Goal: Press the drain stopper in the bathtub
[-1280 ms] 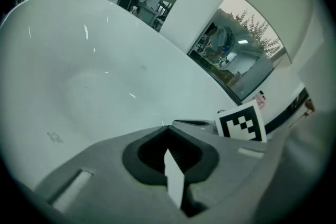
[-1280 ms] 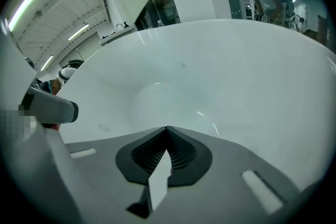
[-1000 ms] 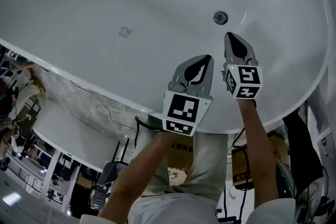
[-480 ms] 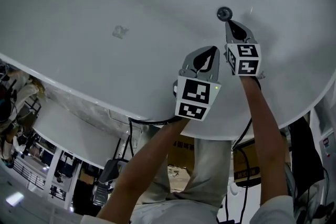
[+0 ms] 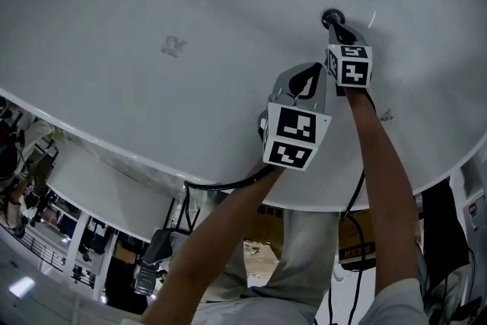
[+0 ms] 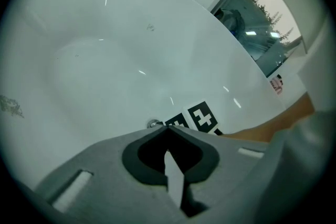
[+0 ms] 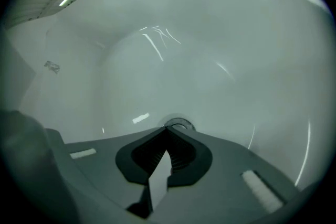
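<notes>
Right claw (image 5: 335,27) jaws together, empty, tip at drain stopper (image 5: 331,14) on bathtub (image 5: 137,4) floor; contact unclear. Left claw (image 5: 310,76) also closed, empty, just beside. Press straight down on stopper centre, avoid sliding off rim.

Head view: high up, facing steeply down into glossy white oval bathtub (image 5: 152,27). Camera on left gripper (image 6: 169,127): inside the tub, facing along basin floor, mid-range. Camera on right gripper (image 7: 168,129): very close to round chrome drain stopper (image 7: 177,125). All three share stopper and surrounding basin; the left gripper view also catches black-and-white marker cube (image 6: 202,117).
</notes>
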`<action>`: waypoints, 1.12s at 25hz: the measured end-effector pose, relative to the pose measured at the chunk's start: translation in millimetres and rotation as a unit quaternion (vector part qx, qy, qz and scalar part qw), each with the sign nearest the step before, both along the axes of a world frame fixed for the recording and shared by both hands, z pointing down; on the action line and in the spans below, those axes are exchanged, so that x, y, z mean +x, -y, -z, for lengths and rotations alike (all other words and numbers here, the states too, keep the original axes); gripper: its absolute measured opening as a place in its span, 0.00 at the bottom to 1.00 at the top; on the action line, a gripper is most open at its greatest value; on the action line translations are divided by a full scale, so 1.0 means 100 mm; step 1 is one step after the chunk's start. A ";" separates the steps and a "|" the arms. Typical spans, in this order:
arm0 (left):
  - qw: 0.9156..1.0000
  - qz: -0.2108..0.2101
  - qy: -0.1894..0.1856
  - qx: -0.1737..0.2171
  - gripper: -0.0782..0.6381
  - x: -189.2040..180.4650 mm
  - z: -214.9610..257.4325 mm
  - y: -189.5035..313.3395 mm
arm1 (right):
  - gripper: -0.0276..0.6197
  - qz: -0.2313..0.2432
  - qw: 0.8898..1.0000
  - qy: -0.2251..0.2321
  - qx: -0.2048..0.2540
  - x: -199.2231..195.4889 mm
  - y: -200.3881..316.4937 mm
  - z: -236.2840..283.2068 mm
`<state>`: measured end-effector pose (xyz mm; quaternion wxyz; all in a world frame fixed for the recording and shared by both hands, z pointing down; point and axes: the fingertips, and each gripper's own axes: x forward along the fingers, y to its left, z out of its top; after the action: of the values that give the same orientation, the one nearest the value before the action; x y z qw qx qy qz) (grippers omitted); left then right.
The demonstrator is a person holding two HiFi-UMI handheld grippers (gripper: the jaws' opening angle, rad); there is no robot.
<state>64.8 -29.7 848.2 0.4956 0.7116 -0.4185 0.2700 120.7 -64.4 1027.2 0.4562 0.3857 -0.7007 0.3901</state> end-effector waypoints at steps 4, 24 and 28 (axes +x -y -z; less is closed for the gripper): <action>1.000 -0.003 0.003 -0.005 0.12 0.01 -0.08 -0.01 | 0.05 -0.026 0.999 -0.017 -0.018 0.07 0.04 -0.21; 1.000 -0.009 0.003 0.001 0.12 -0.03 0.13 0.04 | 0.05 -0.007 0.998 -0.018 -0.061 0.09 0.03 -0.04; 1.000 -0.006 0.011 0.018 0.12 -0.10 0.29 0.14 | 0.05 -0.029 0.999 0.003 -0.038 0.04 0.18 0.26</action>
<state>54.8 -43.8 819.7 0.4767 0.7197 -0.4242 0.2736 124.3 -82.8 1001.6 0.4570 0.3871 -0.6755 0.4302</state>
